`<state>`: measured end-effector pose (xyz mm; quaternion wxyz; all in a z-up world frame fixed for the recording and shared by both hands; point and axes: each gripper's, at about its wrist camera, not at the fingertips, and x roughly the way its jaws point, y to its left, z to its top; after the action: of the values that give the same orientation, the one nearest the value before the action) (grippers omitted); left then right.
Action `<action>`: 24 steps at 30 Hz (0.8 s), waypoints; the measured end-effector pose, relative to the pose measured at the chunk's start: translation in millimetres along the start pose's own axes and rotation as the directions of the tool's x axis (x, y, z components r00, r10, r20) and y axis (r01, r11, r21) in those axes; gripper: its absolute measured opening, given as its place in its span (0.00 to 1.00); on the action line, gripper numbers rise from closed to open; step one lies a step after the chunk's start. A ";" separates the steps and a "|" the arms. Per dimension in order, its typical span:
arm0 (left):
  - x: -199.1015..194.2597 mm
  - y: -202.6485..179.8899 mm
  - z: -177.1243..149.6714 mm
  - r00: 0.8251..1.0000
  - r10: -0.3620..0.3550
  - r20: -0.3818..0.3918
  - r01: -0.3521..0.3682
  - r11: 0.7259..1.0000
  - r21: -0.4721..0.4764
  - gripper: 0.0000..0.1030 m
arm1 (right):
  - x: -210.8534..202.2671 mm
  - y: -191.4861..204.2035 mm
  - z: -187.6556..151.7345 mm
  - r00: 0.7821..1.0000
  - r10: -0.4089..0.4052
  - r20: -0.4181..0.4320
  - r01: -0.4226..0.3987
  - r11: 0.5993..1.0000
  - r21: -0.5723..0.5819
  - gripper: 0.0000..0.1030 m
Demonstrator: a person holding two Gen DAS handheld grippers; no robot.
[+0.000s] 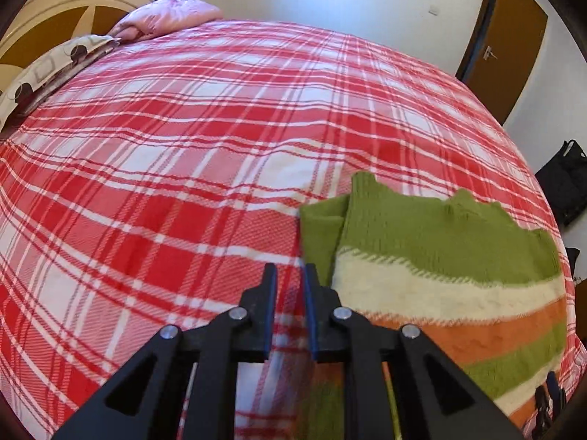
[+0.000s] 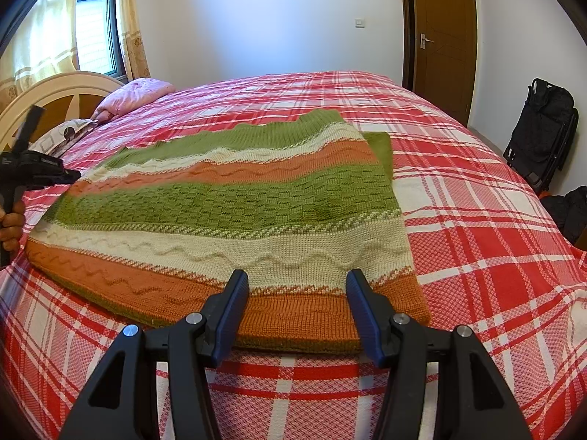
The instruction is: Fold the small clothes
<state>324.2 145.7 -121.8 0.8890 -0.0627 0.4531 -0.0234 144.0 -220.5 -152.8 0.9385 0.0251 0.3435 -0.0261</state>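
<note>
Right gripper (image 2: 295,293) hovers with jaws standing wide and empty above the near hem of the striped knit sweater (image 2: 234,205); neither pad touches the wool. Left gripper (image 1: 290,278) shows a narrow gap with nothing in it, poised over bare cover just beside the garment's green folded-in edge (image 1: 323,227).

The sweater lies flat on the plaid bedcover (image 2: 477,220), its green, cream and orange bands running crosswise, one green sleeve (image 2: 381,146) tucked beneath at the far right corner. It appears partly folded already.

Assessment: a thick, soft knit, limp under its own weight, likely moderately heavy for its size and prone to stretch or sag if lifted by one point. The ribbed orange hem (image 2: 301,319) offers the firmest purchase; a pinch at each hem corner should carry the fold evenly. The surface is grippy, not slippery.

Beyond, a pink pillow (image 2: 135,95) rests by the headboard (image 2: 55,91); a wooden door (image 2: 444,36) and a black folded chair (image 2: 543,132) stand against the wall.
</note>
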 end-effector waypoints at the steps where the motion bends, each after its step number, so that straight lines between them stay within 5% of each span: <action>1: -6.3 -2.7 -2.2 1.000 -0.012 0.016 0.012 1.000 0.006 0.17 | -0.9 -0.5 1.8 1.000 0.000 -0.006 0.000 1.000 0.003 0.55; 6: -35.2 -42.8 -17.1 0.995 -0.045 0.089 0.033 0.989 0.141 0.20 | -18.8 -6.3 36.2 0.996 0.062 0.065 -0.068 0.993 0.092 0.55; 8: -37.1 -55.5 -22.7 0.994 -0.066 0.090 0.049 0.982 0.180 0.31 | -9.0 -2.5 57.9 0.998 0.028 0.056 -0.032 0.997 0.066 0.55; 10: -31.1 -63.6 -26.1 0.994 -0.060 0.090 0.042 0.981 0.188 0.54 | 7.4 -0.1 78.2 0.998 0.013 0.057 -0.016 0.999 0.038 0.55; 13: -20.4 -70.7 -33.6 0.996 -0.066 0.059 0.055 0.984 0.169 0.55 | 40.0 0.4 97.5 0.999 -0.020 0.030 0.020 1.000 0.005 0.55; 17: -15.9 -79.9 -46.8 0.997 -0.048 0.065 0.034 0.980 0.195 0.55 | 80.5 -12.2 81.5 0.994 -0.062 -0.093 0.063 0.998 0.006 0.55; 24: -9.0 -80.7 -55.5 0.994 0.006 0.110 -0.031 0.973 0.231 0.74 | 74.5 -24.3 74.7 0.994 -0.086 -0.061 0.088 0.995 0.039 0.55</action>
<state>275.2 61.6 -136.1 0.9137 0.0447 0.3989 -0.0644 247.3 -251.9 -144.6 0.9251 0.0304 0.3714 -0.0734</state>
